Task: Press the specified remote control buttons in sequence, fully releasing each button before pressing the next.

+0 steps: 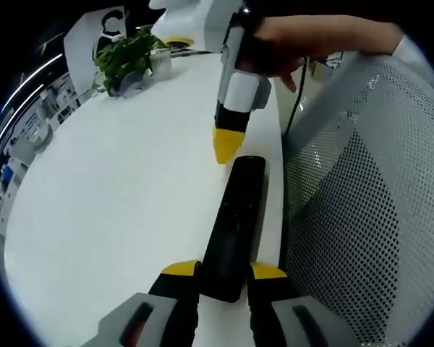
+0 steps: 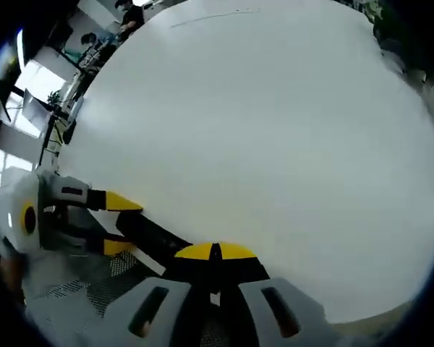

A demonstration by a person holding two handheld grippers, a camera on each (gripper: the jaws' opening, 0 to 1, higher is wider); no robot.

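We are holding the remote (image 1: 235, 228) in our left claw (image 1: 224, 273). The two yellow tips are squeezing its near end, one on each side. The remote is long, black and thin. Its long side is pointing straight away from the left claw, along the edge of the white table (image 1: 116, 210). Its far end is sticking out over the table, close to the edge by the mesh chair (image 1: 369, 210).

Our right claw (image 1: 226, 144) is hanging over the far end of the remote. Its tips are shut tight together, making one yellow point, and they are holding nothing. The point is aiming down and is just beside the far tip of the remote. We cannot tell if it is touching yet.

In the right gripper view we are looking down past the shut right claw (image 2: 215, 252) at the table (image 2: 275, 130). The remote (image 2: 148, 235) is running off to the left from under it, toward the left claw (image 2: 119, 224).

So the right claw is the one close to the buttons. We think it needs to come a little toward the left claw and then go down to press. A plant (image 1: 126, 58) is sitting far off at the back of the table.
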